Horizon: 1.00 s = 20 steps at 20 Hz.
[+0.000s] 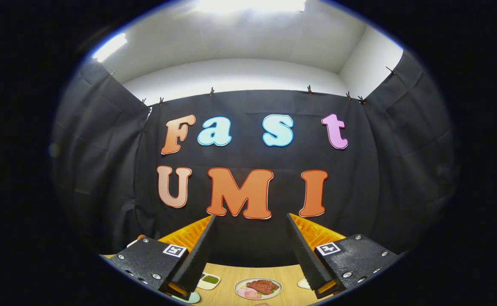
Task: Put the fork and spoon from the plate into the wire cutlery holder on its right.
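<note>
The gripper (250, 216) is held high and level, its two wedge-shaped fingers spread wide with nothing between them, pointing at the draped black cloth wall (104, 170) rather than down at the work; judged from that raised, released pose, it is being carried over the table (231, 276) and no grasp has begun. Below and between the finger bases lies a strip of pale wood-grain tabletop, smooth and matt; on it, just beneath the gap, sits a round plate (258, 288) carrying what look like flat printed food pictures, reddish-brown slices beside pink and green patches; nearer the left finger's base rests a small rectangular dish (209, 280) with a green filling; a sliver of another pale dish (303, 283) shows by the right finger's base. The fork, the spoon and the wire cutlery holder cannot be made out from this height; they presumably lie lower on the table, beneath the fingers. The fingers' inner faces look ridged, suited to pinching thin metal handles; the cloth hangs in soft folds, clipped along a white wall (231, 76).
</note>
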Available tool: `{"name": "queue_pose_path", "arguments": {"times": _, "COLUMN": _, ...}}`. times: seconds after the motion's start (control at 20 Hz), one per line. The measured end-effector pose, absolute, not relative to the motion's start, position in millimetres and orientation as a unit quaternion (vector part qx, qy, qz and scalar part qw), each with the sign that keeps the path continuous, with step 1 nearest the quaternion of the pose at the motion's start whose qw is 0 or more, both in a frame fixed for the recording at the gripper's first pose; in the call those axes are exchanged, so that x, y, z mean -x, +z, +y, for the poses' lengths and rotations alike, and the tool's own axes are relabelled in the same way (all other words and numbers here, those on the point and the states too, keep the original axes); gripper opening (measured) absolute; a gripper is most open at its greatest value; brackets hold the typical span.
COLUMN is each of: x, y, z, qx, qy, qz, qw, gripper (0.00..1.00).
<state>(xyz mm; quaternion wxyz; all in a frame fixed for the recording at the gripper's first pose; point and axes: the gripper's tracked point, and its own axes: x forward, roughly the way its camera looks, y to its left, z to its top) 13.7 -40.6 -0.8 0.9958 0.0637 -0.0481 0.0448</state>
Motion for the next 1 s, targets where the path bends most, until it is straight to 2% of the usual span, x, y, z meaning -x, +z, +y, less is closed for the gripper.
{"name": "queue_pose_path", "arguments": {"times": 0.5, "x": -21, "y": 3, "z": -1, "qx": -0.051, "qy": 0.047, "qz": -0.042, "qw": 0.997, "gripper": 0.95}}
{"name": "queue_pose_path", "arguments": {"times": 1.0, "x": -23, "y": -1, "z": 28, "qx": -0.042, "qy": 0.02, "qz": -0.028, "qw": 0.999, "gripper": 0.95}}
